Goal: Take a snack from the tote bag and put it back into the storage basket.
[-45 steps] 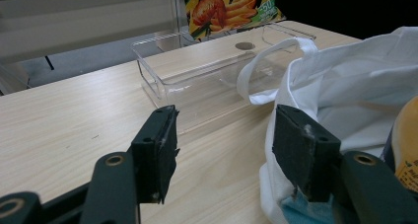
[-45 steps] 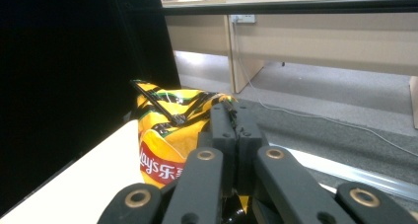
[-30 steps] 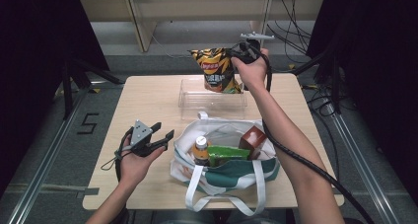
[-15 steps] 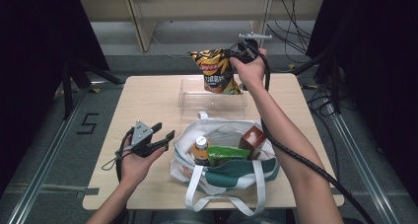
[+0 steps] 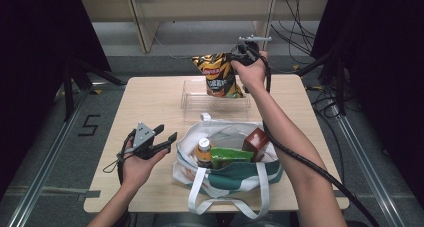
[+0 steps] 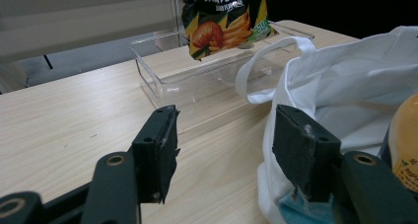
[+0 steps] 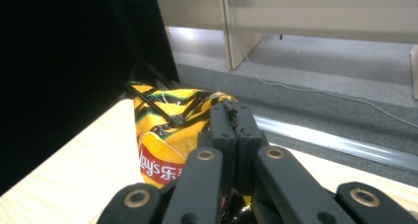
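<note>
A yellow-and-black chip bag (image 5: 218,76) hangs over the clear plastic bin (image 5: 192,102) at the far middle of the table. My right gripper (image 5: 234,58) is shut on the bag's top edge, and the right gripper view has its jaws pinching the crinkled top of the chip bag (image 7: 167,130). My left gripper (image 5: 167,140) rests open above the table, left of the white tote bag (image 5: 227,179); nothing is between its jaws. In the left gripper view the open left gripper (image 6: 224,152) faces the clear bin (image 6: 153,78), the chip bag (image 6: 222,17) and the tote bag (image 6: 345,100).
Inside the tote stand an orange-capped bottle (image 5: 203,151), a green packet (image 5: 230,156) and a dark red box (image 5: 256,141). The tote's handles (image 5: 197,202) hang toward the near table edge. A cable (image 5: 310,167) trails along the right arm. Bare wooden table (image 5: 145,102) lies left of the bin.
The right hand has shifted the chip bag slightly to the right above the bin. The left hand has stayed still.
</note>
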`<state>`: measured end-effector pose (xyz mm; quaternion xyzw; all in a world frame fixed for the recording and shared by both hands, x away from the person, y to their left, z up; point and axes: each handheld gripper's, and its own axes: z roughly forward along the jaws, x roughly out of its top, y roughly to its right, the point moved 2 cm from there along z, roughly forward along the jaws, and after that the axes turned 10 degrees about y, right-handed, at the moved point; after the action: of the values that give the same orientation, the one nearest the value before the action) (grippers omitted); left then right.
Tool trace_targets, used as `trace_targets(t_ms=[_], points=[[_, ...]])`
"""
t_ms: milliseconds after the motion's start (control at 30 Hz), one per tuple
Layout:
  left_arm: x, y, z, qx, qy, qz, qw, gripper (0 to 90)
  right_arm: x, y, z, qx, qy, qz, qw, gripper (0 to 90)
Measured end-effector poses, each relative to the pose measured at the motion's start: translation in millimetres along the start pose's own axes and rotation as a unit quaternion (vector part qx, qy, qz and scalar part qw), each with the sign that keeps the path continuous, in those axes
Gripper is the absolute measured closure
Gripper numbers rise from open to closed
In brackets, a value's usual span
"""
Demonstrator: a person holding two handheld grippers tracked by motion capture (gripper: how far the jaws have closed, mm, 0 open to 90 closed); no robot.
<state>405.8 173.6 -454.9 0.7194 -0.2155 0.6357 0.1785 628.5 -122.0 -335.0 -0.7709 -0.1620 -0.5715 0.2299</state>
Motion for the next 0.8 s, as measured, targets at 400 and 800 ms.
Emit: trace_targets(t_ms=[400,800], points=[[-0.4,-0.6,0.0,-0.001,0.0,0.0,1.0,42.3,-9.5,1.1,4.6,-0.006,-0.022,0.007,0.9997,90.0],[-1.4,2.4,-1.2,0.002,-0.008,-0.018,0.9998,42.3,-15.6,10.2,7.2,-0.016,-0.031,0.005,0.9994,90.0]])
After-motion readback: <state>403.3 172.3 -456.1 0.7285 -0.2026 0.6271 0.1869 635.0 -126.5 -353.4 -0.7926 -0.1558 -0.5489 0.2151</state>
